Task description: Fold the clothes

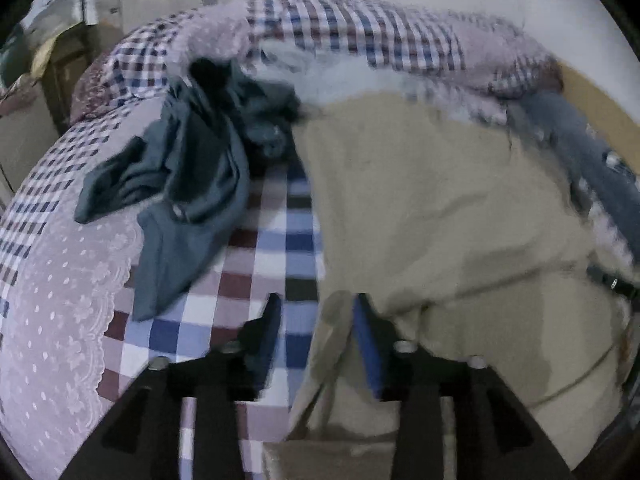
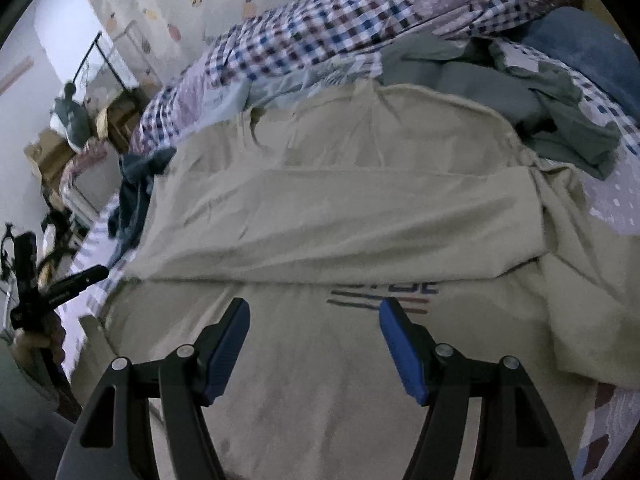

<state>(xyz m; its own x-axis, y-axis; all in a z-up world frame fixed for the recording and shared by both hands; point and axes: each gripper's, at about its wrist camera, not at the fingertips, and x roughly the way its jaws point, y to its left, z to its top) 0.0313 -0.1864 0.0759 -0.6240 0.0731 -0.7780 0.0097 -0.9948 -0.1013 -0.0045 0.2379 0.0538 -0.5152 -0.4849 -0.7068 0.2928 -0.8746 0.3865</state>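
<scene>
A beige T-shirt (image 2: 360, 208) lies spread on the checked bed cover, one part folded across its middle, with a striped print (image 2: 380, 300) just below the fold. In the right wrist view my right gripper (image 2: 314, 344) hovers open over the shirt's near part, nothing between its blue pads. In the left wrist view my left gripper (image 1: 318, 320) is open at the shirt's (image 1: 440, 208) left edge, and a strip of beige cloth lies between its fingers. A crumpled dark teal garment (image 1: 192, 184) lies to the left of the shirt.
A checked quilt (image 1: 352, 28) is heaped along the far side of the bed. Grey-green clothes (image 2: 560, 120) and a blue item (image 2: 580, 40) lie at the far right. A lace-trimmed panel (image 1: 60, 300) covers the bed's left side. Boxes and clutter (image 2: 72, 136) stand beyond the bed.
</scene>
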